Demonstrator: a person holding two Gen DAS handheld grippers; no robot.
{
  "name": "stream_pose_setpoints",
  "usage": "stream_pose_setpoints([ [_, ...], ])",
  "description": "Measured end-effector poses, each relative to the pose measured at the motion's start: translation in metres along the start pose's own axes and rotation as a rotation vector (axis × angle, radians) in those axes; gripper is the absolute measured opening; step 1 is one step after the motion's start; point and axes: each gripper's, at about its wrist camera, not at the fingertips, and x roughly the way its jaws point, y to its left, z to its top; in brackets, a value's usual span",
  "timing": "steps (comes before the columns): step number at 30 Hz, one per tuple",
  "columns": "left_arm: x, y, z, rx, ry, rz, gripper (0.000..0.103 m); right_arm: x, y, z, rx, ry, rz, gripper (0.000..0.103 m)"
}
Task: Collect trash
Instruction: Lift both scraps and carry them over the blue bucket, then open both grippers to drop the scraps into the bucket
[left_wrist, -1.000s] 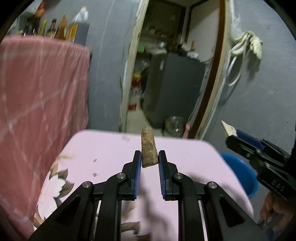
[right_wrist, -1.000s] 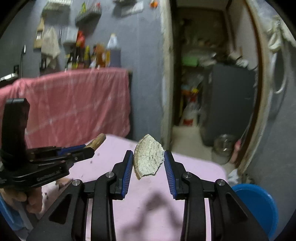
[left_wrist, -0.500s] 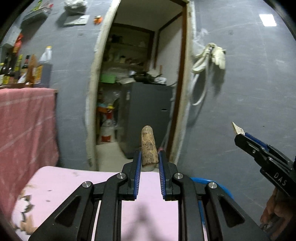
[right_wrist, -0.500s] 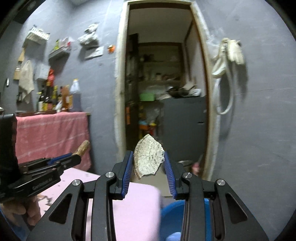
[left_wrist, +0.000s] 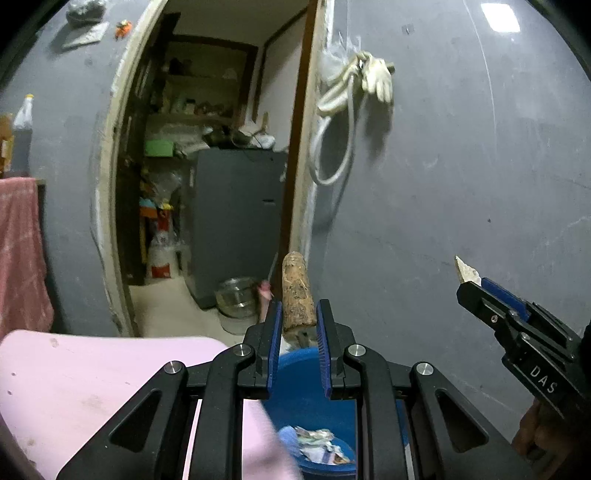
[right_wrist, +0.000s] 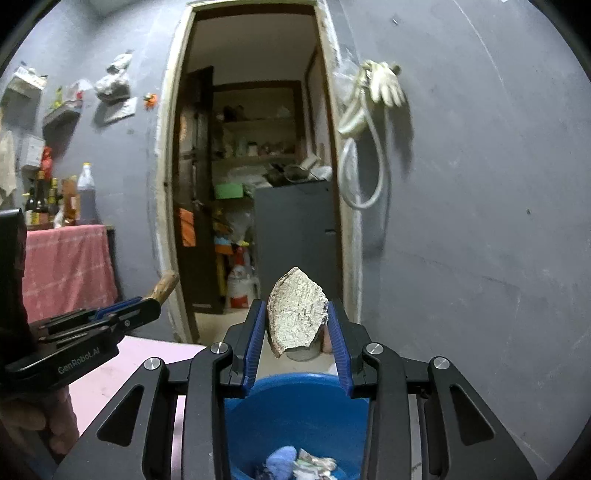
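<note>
Both hands out in front, pointing roughly level with a slight downward tilt at a grey wall (left_wrist: 461, 177) and an open doorway (right_wrist: 255, 147). Pink worktop (left_wrist: 92, 376) low on the left, blue bin (right_wrist: 295, 410) straight below both sets of fingers, crumpled wrappers and paper (right_wrist: 306, 465) already sitting at the bottom.

Left gripper (left_wrist: 297, 325) clamped on a brown, rough stick-like chunk (left_wrist: 297, 295), standing upright between the blue pads and poking well above the tips, right over the near rim of the bin. Same gripper seen side-on from the right wrist view (right_wrist: 147, 306), held by a hand (right_wrist: 40, 421) at the lower left, with "GenRobot.AI" printed in white along the black body.

Right gripper (right_wrist: 296, 325) closed on a pale, flat, jagged shard (right_wrist: 295, 314), edges pinched between the pads, hanging above the bin opening. From the left wrist view, same gripper (left_wrist: 476, 282) off to the right edge, only the pointed tip of the shard (left_wrist: 466, 271) showing past the fingers, "DAS" readable on the housing.

White gloves and a hose loop (left_wrist: 354, 103) hanging on the wall beside the doorway, dark fridge-like cabinet (left_wrist: 236, 221) visible through it.
</note>
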Motion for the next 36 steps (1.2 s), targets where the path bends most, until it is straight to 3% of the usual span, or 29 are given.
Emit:
stream_pose_setpoints([
  [17, 0.084, -0.017, -0.047, -0.018, 0.28, -0.01, 0.015, 0.044, -0.039, -0.05, 0.067, 0.221, -0.015, 0.032],
  [32, 0.119, -0.011, -0.078, -0.051, 0.492, -0.015, 0.015, 0.07, -0.041, -0.067, 0.11, 0.374, 0.025, 0.033],
  [35, 0.122, -0.01, -0.079, -0.06, 0.509, -0.018, 0.021, 0.073, -0.042, -0.069, 0.12, 0.396, 0.033, 0.036],
  [36, 0.121, -0.009, -0.079, -0.067, 0.509, -0.019, 0.029, 0.073, -0.042, -0.069, 0.12, 0.398, 0.033, 0.042],
])
